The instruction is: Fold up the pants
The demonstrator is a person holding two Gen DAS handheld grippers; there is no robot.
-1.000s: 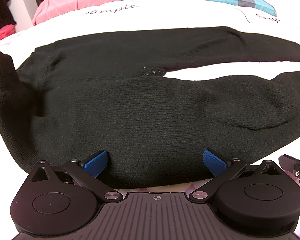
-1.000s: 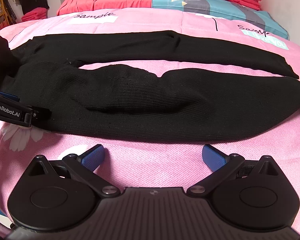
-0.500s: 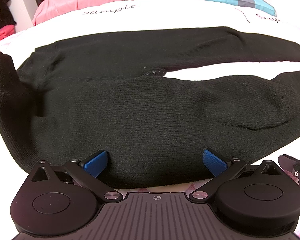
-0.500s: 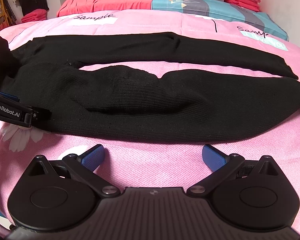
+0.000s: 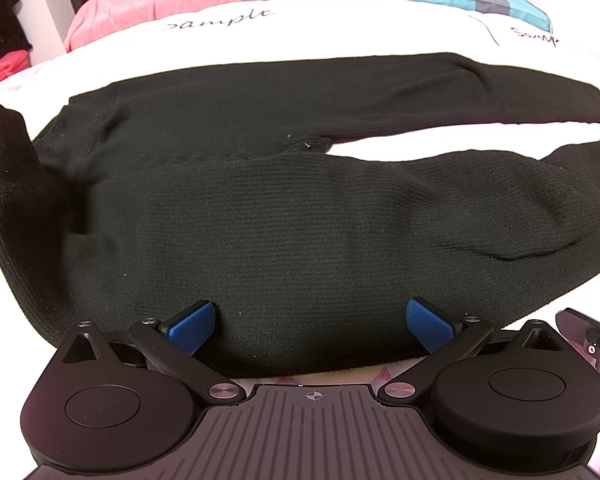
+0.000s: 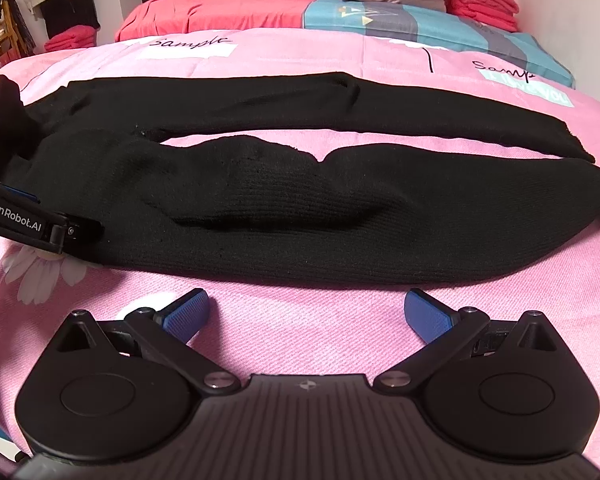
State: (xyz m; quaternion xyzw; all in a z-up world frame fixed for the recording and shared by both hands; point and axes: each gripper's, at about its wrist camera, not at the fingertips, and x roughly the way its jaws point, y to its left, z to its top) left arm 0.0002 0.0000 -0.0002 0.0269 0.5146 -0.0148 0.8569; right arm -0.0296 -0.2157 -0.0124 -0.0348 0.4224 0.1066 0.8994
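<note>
Pants [image 6: 300, 208] lie spread across the bedspread [image 6: 300, 320] near its front edge — left gripper [image 5: 310, 330] wide open over the fabric's hem, right gripper [image 6: 308, 316] wide open, empty, just short of it.

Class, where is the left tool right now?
In the right wrist view, the left tool sits at the far left edge, at the near leg of the pants by the daisy print.

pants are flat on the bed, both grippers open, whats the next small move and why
Probably close the left gripper on the near edge of the black pants: its open fingers already straddle that hem, while the right gripper hovers over bare pink bedsheet, short of the fabric.
</note>
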